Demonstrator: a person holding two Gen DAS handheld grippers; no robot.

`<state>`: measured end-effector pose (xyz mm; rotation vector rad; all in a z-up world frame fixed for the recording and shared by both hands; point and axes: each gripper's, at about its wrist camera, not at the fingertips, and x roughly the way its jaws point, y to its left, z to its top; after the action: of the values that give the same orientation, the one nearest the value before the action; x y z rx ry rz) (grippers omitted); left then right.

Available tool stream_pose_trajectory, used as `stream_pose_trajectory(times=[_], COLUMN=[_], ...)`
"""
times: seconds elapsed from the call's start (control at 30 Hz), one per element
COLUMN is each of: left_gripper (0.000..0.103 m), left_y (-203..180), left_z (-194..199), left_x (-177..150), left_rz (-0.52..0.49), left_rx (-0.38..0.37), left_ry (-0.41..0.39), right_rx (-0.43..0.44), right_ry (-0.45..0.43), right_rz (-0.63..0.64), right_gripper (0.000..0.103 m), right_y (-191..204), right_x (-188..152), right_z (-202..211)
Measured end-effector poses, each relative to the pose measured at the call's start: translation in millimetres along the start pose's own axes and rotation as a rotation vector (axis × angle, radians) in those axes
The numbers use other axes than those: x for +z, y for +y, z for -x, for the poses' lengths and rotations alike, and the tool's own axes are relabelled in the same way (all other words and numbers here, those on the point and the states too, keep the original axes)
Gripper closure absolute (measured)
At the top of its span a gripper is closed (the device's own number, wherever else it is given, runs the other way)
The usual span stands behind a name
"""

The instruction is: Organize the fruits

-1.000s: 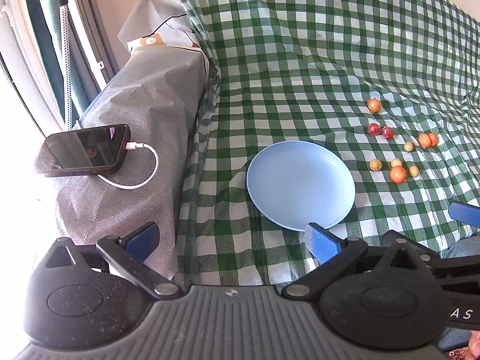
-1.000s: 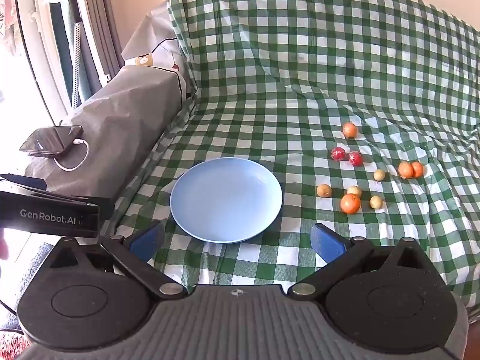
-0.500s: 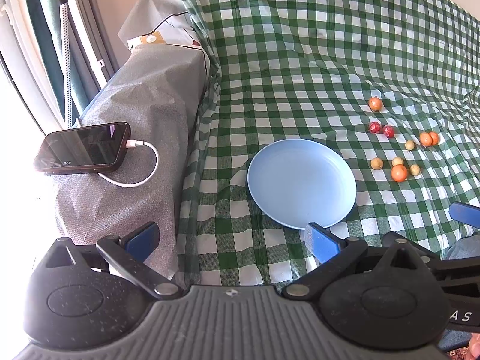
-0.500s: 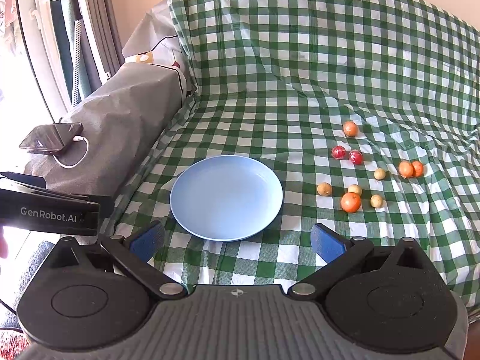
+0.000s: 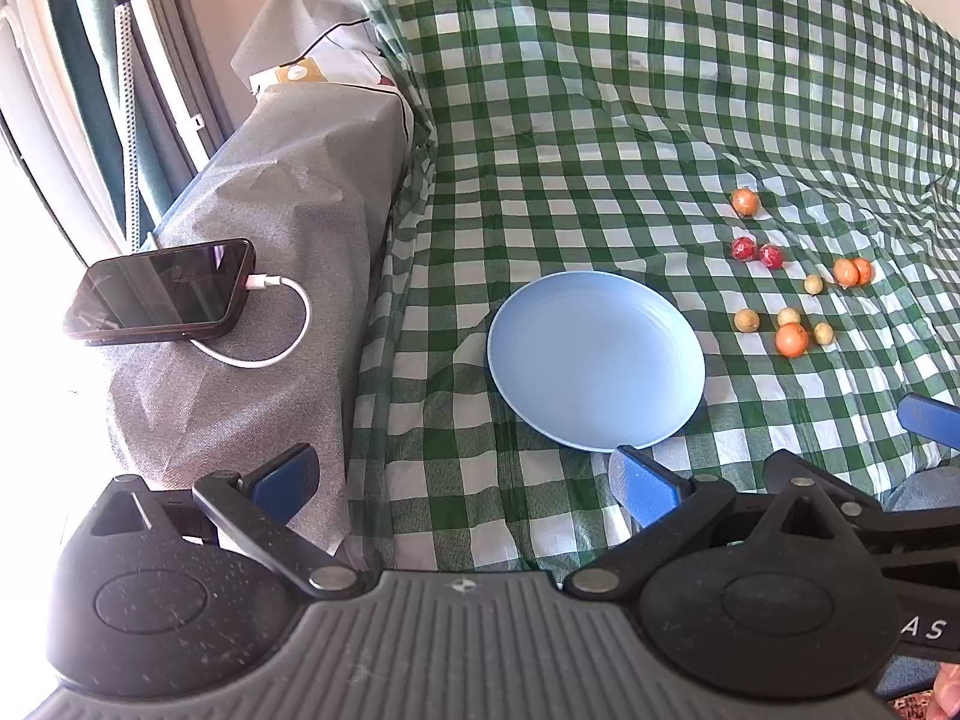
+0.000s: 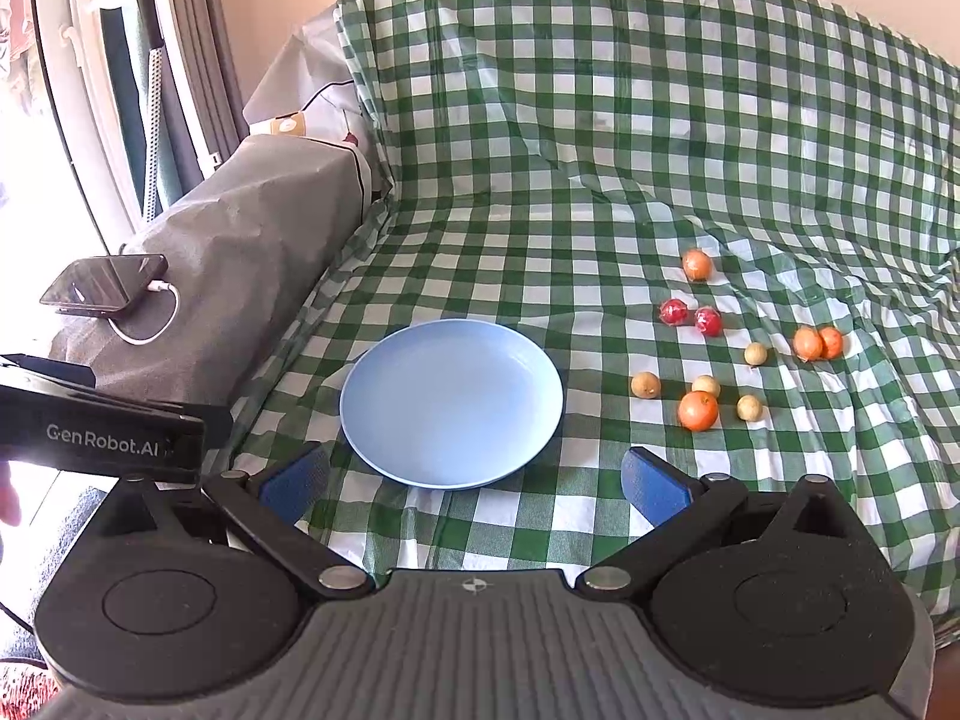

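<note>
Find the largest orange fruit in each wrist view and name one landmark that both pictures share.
Left wrist view: the largest orange fruit lies right of centre, to the right of the blue plate.
Right wrist view: the fruit lies right of centre, again right of the plate.
Shared landmark: the blue plate.

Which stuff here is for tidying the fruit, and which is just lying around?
For the job: round light-blue plate, small orange, red and tan fruits.

Just lying about: black phone, its white charging cable, grey cover.
</note>
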<state>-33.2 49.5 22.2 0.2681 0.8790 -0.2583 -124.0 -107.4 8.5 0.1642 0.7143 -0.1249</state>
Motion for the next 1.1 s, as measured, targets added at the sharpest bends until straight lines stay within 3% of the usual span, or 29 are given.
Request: stream_pose_trajectory(times=[0.23, 0.47, 0.67, 0.77, 0.93, 1.1], left_gripper=[0.0, 0.0, 0.0, 0.0, 0.0, 0.0], left_y=[-11, -41, -69, -83, -116, -163], left_z=[4, -4, -14, -23, -48, -89], left_x=[5, 12, 19, 24, 35, 52], left_rz=[-0.016, -0.082, -0.122, -0.133, -0.159, -0.248], left_rx=[0.015, 0.018, 0.016, -0.029, -0.166, -0.154], left_ry=[0.0, 0.026, 0.057, 0.081, 0.113, 0.141], right_rx=[-0.018, -0.078, -0.072, -0.097, -0.2, -0.303], right_ry=[-0.015, 0.023, -0.059, -0.073, -0.099, -0.105], right_rz=[-0.014, -0.06, -0.166, -0.2, -0.215, -0.221], right_gripper=[0.0, 0.0, 0.0, 0.0, 0.0, 0.001], right_y=[-8, -41, -82, -97, -130, -174], right_x=[-4, -8, -13, -17, -25, -32], right_z=[8, 6, -4, -13, -33, -60])
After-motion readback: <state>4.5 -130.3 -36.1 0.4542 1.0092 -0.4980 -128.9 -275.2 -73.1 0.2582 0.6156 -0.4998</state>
